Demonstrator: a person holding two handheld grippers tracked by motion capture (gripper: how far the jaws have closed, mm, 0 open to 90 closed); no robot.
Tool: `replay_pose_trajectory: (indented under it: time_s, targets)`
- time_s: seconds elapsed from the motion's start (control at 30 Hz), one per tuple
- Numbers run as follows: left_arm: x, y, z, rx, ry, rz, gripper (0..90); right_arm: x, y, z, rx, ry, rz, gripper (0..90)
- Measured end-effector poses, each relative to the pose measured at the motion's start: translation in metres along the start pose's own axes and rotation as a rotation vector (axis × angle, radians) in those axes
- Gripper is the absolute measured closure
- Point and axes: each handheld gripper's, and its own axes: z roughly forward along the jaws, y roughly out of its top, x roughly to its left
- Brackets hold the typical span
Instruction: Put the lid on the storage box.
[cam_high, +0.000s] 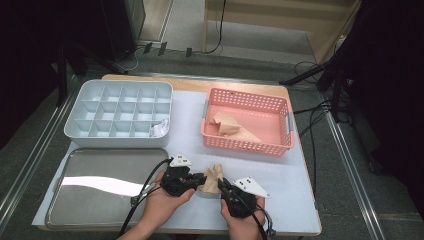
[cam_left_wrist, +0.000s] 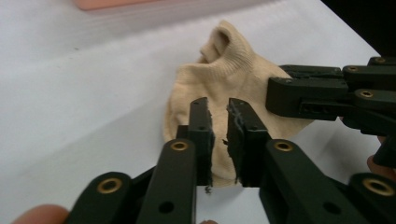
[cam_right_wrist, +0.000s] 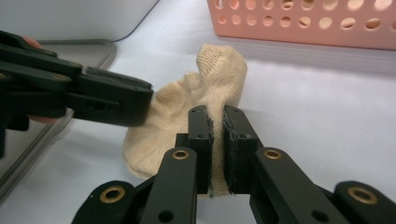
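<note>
A beige sock (cam_high: 214, 175) (cam_left_wrist: 233, 74) (cam_right_wrist: 219, 70) lies crumpled on the white mat near the table's front edge, between my two grippers. My left gripper (cam_high: 202, 179) (cam_left_wrist: 219, 135) comes at it from the left. Its pads stand a little apart over the sock's near edge and do not press on it. My right gripper (cam_high: 220, 182) (cam_right_wrist: 218, 135) comes from the right and is shut on a raised fold of the sock, with cloth squeezed between its pads. Each gripper view also catches the other gripper's jaw tips against the sock.
A pink perforated basket (cam_high: 247, 145) behind the sock holds more beige cloth (cam_high: 230, 125). A grey divided box (cam_high: 120, 112) at the back left has a white item (cam_high: 160, 127) in one compartment. A metal tray (cam_high: 100, 187) lies at the front left.
</note>
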Motion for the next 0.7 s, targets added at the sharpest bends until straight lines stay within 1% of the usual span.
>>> replay_pose_trajectory:
  time_s: [0.07,0.13,0.17,0.23,0.27,0.3,0.37,0.43,0.47,0.5,0.57,0.6,0.67,0.7]
  targets:
    - [-0.003,0.000,0.009,0.025,-0.009,0.010,85.6,0.002,0.000,0.000,-0.003,0.000,-0.006,83.3]
    - [-0.006,0.000,0.018,0.040,0.007,0.012,89.3,0.003,0.000,-0.002,-0.009,0.009,-0.014,83.3]
    - [-0.006,0.000,0.021,0.048,0.006,0.004,90.0,0.004,0.000,-0.002,-0.009,0.013,-0.012,83.3]
    - [-0.007,0.001,0.026,0.042,0.010,-0.006,90.0,0.004,0.000,-0.003,-0.008,0.028,-0.010,83.4]
    - [-0.007,0.002,0.027,0.043,0.005,-0.012,90.0,0.005,0.000,-0.003,-0.012,0.038,-0.015,83.4]
    - [-0.007,0.002,0.028,0.043,0.005,-0.008,90.0,0.006,0.000,-0.003,-0.012,0.037,-0.016,83.4]
    - [-0.006,0.003,0.028,0.045,-0.006,-0.014,90.0,0.007,0.000,-0.001,-0.014,0.039,-0.024,83.4]
    - [-0.001,0.003,0.024,0.034,-0.026,-0.032,89.2,0.008,0.000,-0.001,-0.013,0.036,-0.024,83.3]
    - [0.001,0.003,0.020,0.028,-0.033,-0.046,84.7,0.008,0.000,-0.001,-0.013,0.034,-0.027,83.3]
    - [0.003,0.003,0.013,0.008,-0.040,-0.050,80.8,0.008,0.000,-0.001,-0.012,0.029,-0.029,83.3]
    - [0.010,0.000,-0.002,-0.017,-0.029,-0.053,77.0,0.007,0.000,-0.001,-0.011,0.025,-0.028,83.3]
    - [0.015,-0.001,-0.008,-0.037,-0.024,-0.073,76.9,0.007,0.000,-0.001,-0.011,0.022,-0.029,83.2]
    - [0.023,-0.004,-0.016,-0.040,-0.011,-0.094,77.2,0.007,0.000,0.000,-0.011,0.019,-0.031,83.2]
    - [0.025,-0.005,-0.016,-0.028,-0.013,-0.098,77.4,0.008,0.000,0.000,-0.013,0.018,-0.032,83.2]
